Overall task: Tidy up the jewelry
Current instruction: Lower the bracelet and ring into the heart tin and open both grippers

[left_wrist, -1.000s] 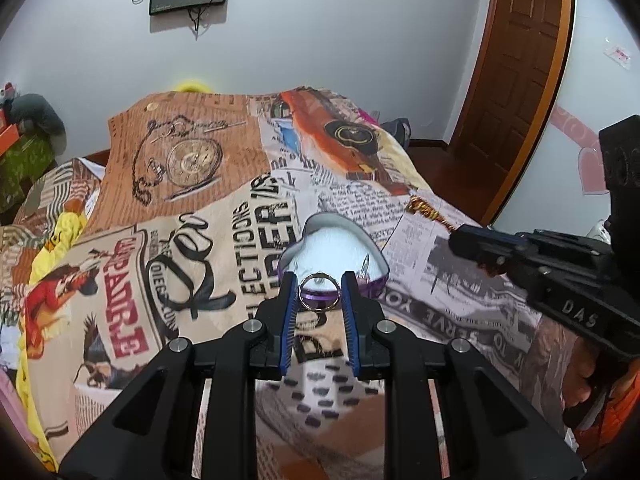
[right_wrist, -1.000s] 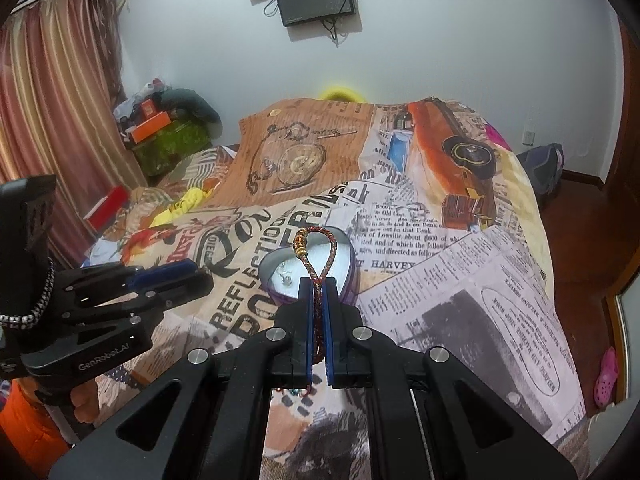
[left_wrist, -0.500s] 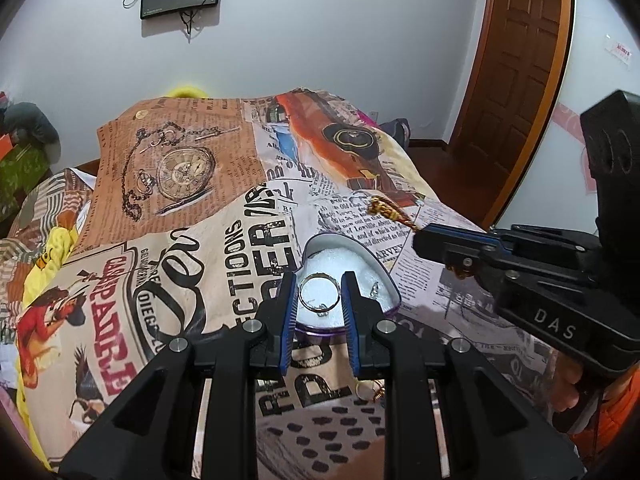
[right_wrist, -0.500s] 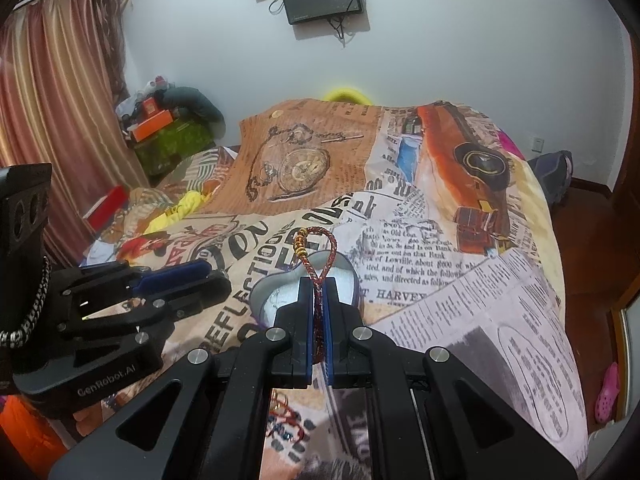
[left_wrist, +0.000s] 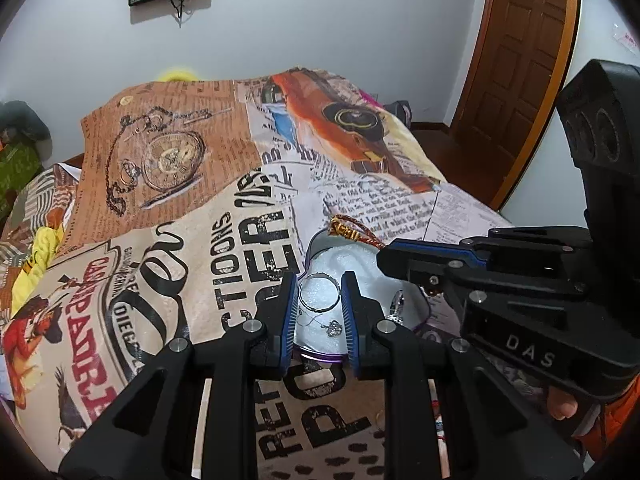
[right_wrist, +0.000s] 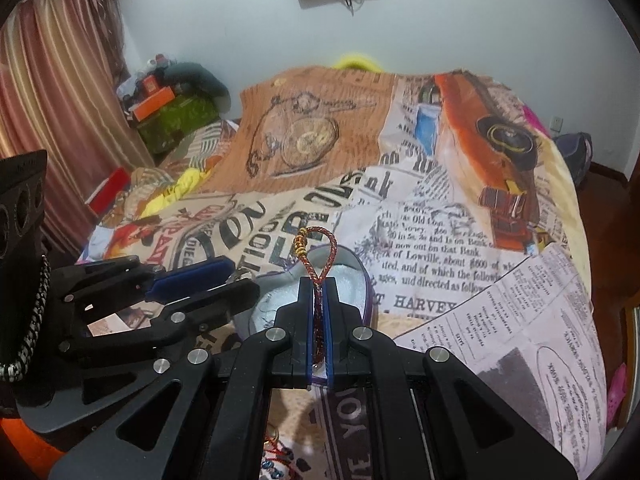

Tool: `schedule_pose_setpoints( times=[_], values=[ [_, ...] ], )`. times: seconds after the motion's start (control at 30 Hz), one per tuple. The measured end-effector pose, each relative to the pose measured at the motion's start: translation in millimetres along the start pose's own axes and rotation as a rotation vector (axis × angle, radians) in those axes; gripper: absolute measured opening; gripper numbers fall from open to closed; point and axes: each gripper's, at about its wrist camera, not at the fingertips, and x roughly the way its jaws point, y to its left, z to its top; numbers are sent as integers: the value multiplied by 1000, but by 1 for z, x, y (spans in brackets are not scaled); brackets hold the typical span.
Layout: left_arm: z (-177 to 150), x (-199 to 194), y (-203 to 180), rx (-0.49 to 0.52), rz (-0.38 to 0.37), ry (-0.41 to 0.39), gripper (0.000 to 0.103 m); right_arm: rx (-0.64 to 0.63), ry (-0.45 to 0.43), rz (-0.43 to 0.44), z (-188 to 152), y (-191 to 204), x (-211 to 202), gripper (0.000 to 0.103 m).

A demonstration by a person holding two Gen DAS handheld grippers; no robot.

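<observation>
Silver ring (left_wrist: 319, 298): left gripper (left_wrist: 319, 300) is pinching it across, over the box (left_wrist: 360, 268).
Cord (right_wrist: 316, 256): right gripper (right_wrist: 319, 312) is clamping it, loop poking ahead, ready for dropping.

Your left gripper (left_wrist: 319, 298) is matt black plastic with ribbed blue pads (left_wrist: 289, 312) and shiny metal screws; it clamps a thin polished silver-metal ring (left_wrist: 319, 298); your right gripper (right_wrist: 319, 300), same matt plastic, pinches a woven red-and-gold cord bracelet (right_wrist: 319, 258) with glossy gold beads; the box (left_wrist: 360, 268) shows a glossy purple rim and white, rough, foam-like lining; the bedspread (left_wrist: 180, 240) is matt printed cloth; door (left_wrist: 516, 60) is varnished wood; wall (left_wrist: 320, 20) smooth matt paint.
</observation>
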Motion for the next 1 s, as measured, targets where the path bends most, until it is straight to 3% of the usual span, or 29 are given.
schedule_pose_setpoints(
  times=[0.73,1.0],
  values=[
    [-3,17,2,-9,5,52,21,44,99,6,0,-10,20,5],
    [-4,2,7,-36,12,53,23,68,112,3,-2,-13,16,14]
  ],
)
